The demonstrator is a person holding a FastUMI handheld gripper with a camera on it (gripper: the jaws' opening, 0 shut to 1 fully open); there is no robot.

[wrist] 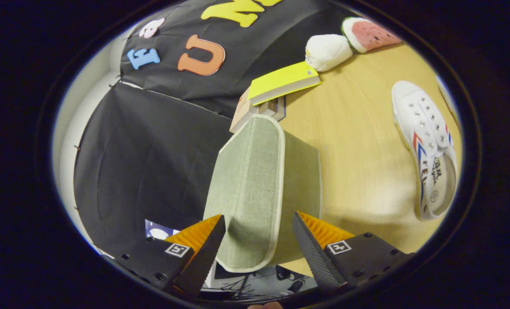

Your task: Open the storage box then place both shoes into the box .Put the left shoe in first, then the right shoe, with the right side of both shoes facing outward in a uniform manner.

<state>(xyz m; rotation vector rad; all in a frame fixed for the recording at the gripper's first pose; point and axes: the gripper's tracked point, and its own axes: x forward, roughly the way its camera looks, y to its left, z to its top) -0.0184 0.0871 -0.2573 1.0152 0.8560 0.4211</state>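
Note:
A pale green fabric storage box (255, 180) with cream trim stands on the wooden table (358, 163), its lid closed. My gripper (258, 227) is open, and the near end of the box lies between the two fingers. The left fingertip (215, 240) is right at the lid's edge; the right fingertip (303, 240) lies over the box's darker side wall. I cannot tell whether either one touches it. A white canvas shoe (426, 150) with red and blue stripes lies on the table to the right of the box, sole down. A sliver of a second shoe (448, 101) shows beyond it.
Behind the box is a yellow-covered book (283, 81) on a small stack of cartons (248, 112). Farther back lie a white plush toy (327, 51) and a watermelon-slice plush (368, 34). The black booth wall (152, 163) stands close on the box's left.

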